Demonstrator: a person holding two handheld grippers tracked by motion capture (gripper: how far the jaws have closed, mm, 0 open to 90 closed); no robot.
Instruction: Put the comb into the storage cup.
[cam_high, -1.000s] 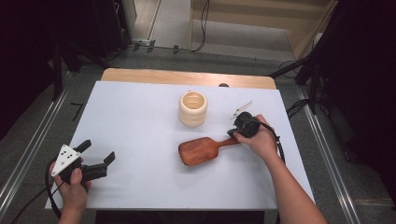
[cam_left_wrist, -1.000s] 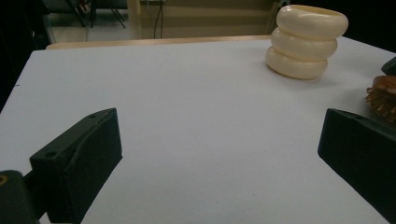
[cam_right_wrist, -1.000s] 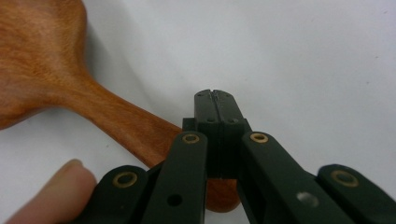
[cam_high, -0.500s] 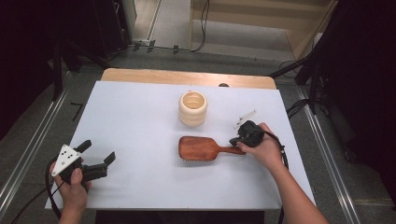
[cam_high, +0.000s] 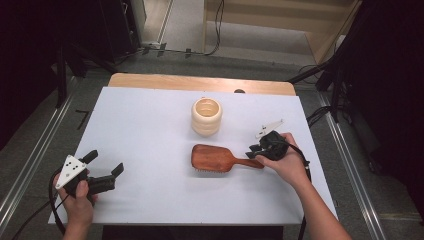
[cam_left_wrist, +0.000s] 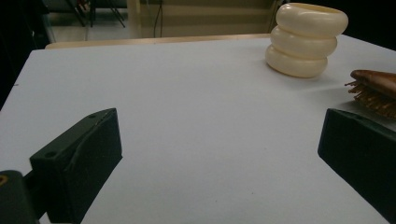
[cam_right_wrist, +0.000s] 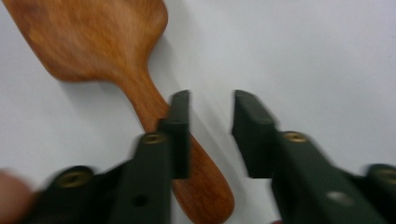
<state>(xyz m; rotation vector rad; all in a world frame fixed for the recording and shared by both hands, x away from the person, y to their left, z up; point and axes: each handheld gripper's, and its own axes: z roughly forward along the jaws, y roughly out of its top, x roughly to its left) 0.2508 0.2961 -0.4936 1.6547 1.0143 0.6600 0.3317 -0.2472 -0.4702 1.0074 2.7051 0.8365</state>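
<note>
Releasing the wooden hairbrush (cam_high: 220, 159) looks like the step in hand; lifting the right gripper (cam_high: 256, 149) straight off would avoid nudging the handle. Its jaws have just been opening and now stand parted, nothing between them, the handle beneath one jaw. Left gripper (cam_high: 104, 169), at 8 o'clock, stands wide open, empty. Brush lies bristles-down mid-table (cam_high: 150, 120); cream ringed cup (cam_high: 206, 116) at 12 o'clock behind it.

We see a wooden paddle hairbrush (cam_high: 220, 159) lying flat, bristles down, right of the table's centre, its handle pointing right, just near the cream cup.
</note>
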